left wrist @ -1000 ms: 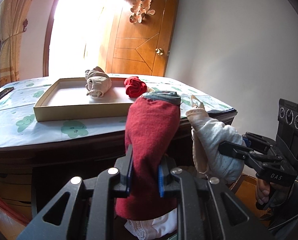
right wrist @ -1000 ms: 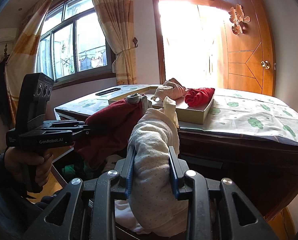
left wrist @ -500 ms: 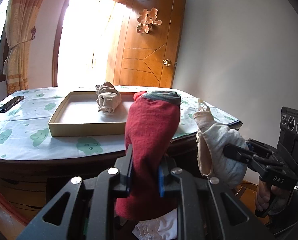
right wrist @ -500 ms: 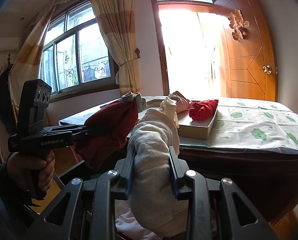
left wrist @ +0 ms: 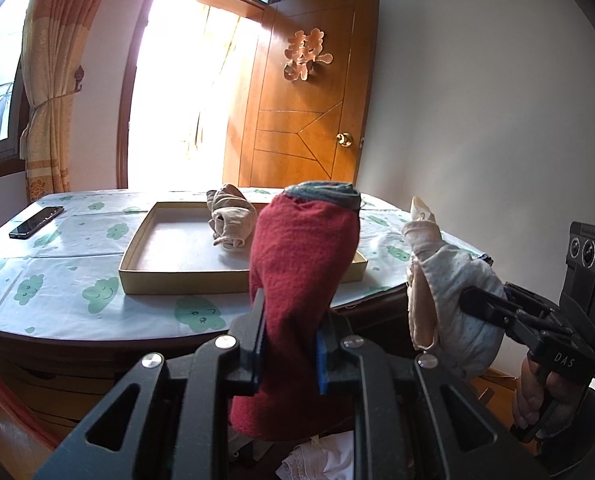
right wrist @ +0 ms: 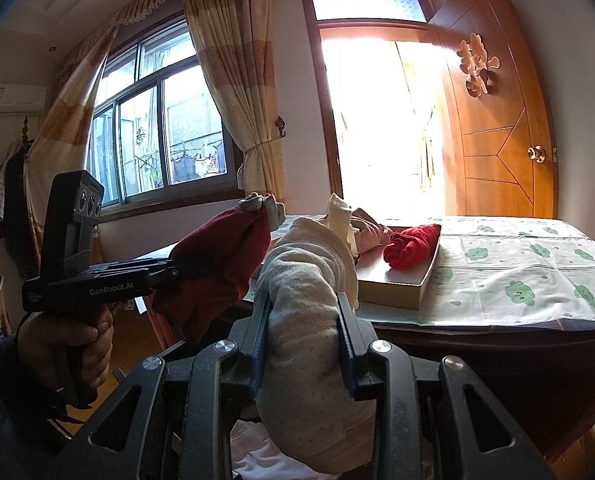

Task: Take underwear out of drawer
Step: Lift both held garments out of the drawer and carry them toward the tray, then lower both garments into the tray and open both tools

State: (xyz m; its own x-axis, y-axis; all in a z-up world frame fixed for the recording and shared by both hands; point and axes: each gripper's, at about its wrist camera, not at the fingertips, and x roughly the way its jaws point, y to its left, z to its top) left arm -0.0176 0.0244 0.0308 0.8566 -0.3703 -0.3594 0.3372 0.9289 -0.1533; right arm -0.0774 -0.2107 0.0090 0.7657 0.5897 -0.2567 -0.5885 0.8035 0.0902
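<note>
My left gripper [left wrist: 290,350] is shut on a dark red rolled underwear with a grey band [left wrist: 303,280], held upright in front of the table. It also shows in the right wrist view [right wrist: 213,268]. My right gripper [right wrist: 302,342] is shut on a cream dotted rolled underwear [right wrist: 309,308], seen at the right of the left wrist view [left wrist: 449,296]. A shallow cardboard tray [left wrist: 177,276] on the table holds a beige roll [left wrist: 229,216] and a bright red roll [right wrist: 411,244]. White underwear [left wrist: 321,456] lies below, in the drawer.
The table [left wrist: 49,292] has a white cloth with green clouds. A black phone [left wrist: 36,222] lies at its far left. A wooden door [left wrist: 309,112] stands behind. A window with curtains [right wrist: 157,128] is at the left.
Both grippers have risen with their rolls, so the table top and tray now sit lower and more from above in the views. Both grips are unchanged.
</note>
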